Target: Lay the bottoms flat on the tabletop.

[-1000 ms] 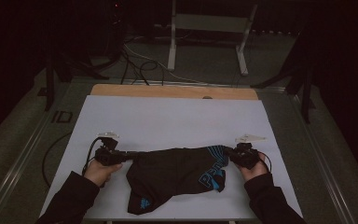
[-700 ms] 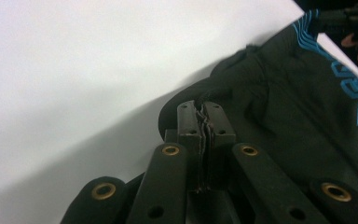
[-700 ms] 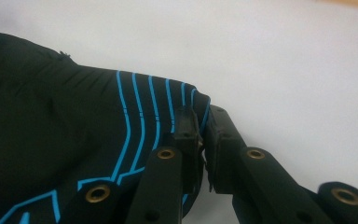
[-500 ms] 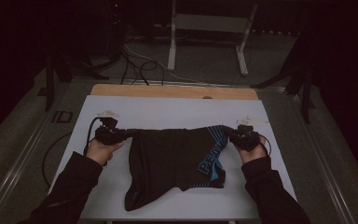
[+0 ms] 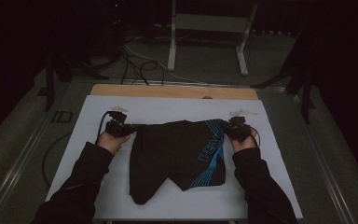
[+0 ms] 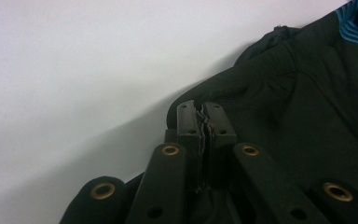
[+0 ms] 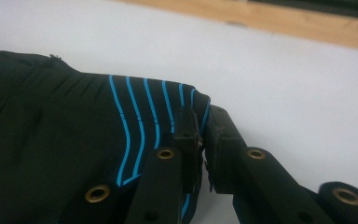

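While the black shorts [image 5: 177, 156] now lie farther up the white table [image 5: 270, 140] than a second ago, with a wooden strip [image 5: 172, 91] and dim cabled floor beyond, the left gripper [image 5: 129, 127] and right gripper [image 5: 227, 128] each clamp a waistband corner, forearms outstretched.
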